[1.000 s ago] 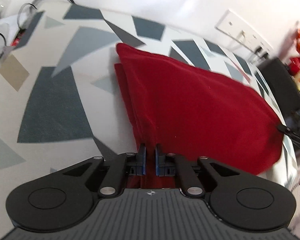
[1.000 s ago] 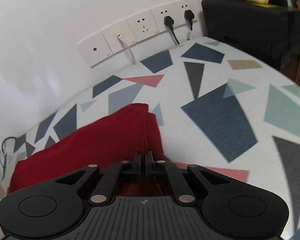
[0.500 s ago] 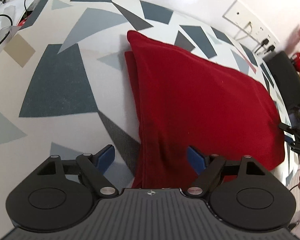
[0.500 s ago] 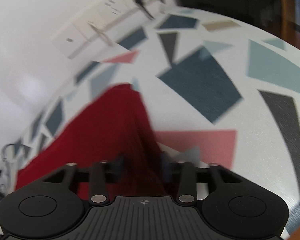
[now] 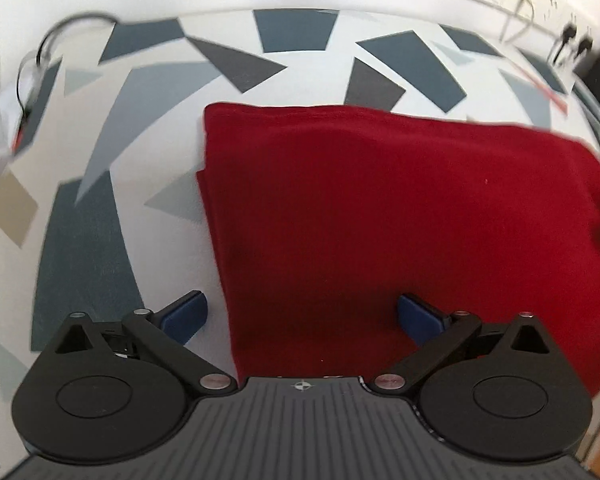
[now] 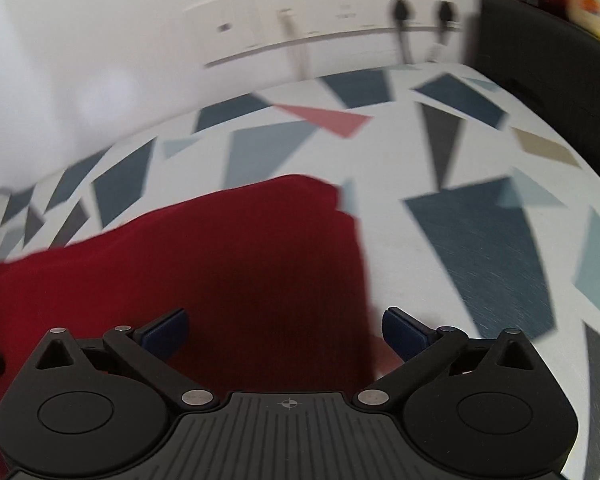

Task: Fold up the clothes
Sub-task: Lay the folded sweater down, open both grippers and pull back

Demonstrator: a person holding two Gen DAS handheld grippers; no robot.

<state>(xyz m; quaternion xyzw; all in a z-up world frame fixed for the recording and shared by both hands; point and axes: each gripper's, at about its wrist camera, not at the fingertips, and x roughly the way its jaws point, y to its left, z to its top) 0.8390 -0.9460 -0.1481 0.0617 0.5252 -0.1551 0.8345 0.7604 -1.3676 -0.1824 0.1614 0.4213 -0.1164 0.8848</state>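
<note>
A white tabletop printed with grey, slate-blue, tan and pink angular shapes (image 5: 80,240) fills both views and runs back to a plain white wall (image 6: 80,40). A long white socket panel (image 6: 320,28) is fixed to that wall, with two black plugs and a pale cable in it; the right wrist view is blurred there. A black box-like unit (image 6: 540,52) stands at the table's far right end. Loose dark cables (image 5: 40,52) lie at the far left edge. The folded red fabric garment (image 5: 380,220) lies flat on the table in a rough rectangle, its layered left edge stepped and its far edge well clear of the wall. Bare table lies open to its left and right. The left gripper (image 5: 302,314) is released, jaws opening, straddling the garment's near left edge without pressing it. The right gripper (image 6: 286,330) is likewise released and opening over the near right edge.
</note>
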